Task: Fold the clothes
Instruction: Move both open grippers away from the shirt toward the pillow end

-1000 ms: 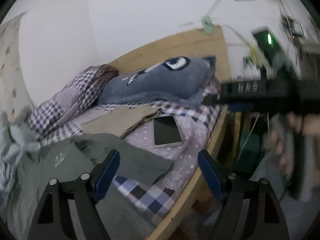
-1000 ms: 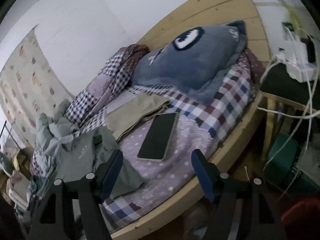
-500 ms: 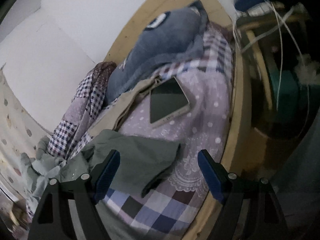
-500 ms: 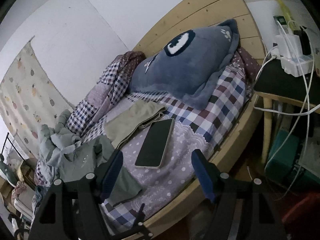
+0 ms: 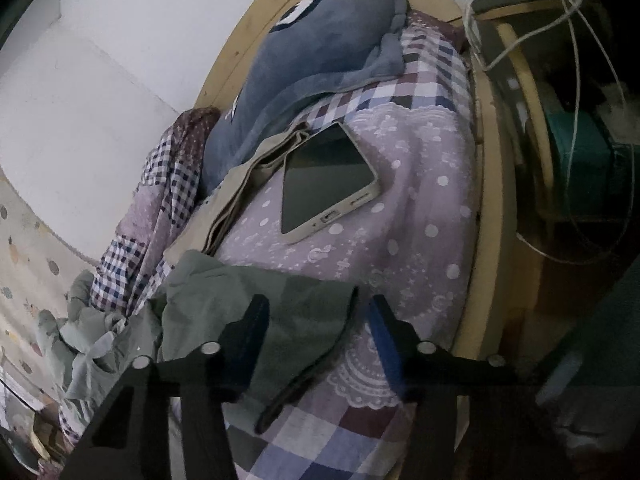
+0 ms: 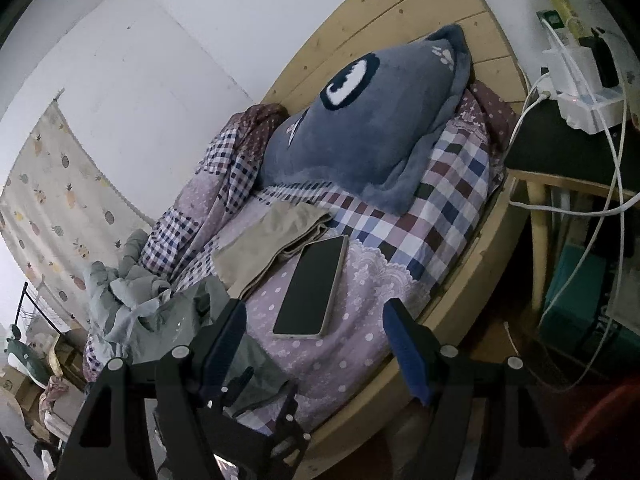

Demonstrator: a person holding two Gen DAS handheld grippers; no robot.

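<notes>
Your left claw (image 5: 316,320) hangs parted over the rumpled green garment (image 5: 256,304) at the bed's edge, straddling its corner. Your right claw (image 6: 316,320), spread and empty, hovers near the phone (image 6: 312,284), beside folded khaki clothing (image 6: 268,240).

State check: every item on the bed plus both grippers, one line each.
left gripper: open, over the green garment's edge, gripping nothing
right gripper: open, empty
green garment: unfolded, crumpled
beige garment: folded flat
phone: face up, screen dark, beside the beige garment
grey pillow: leaning on the headboard
power strip: chargers plugged in
</notes>
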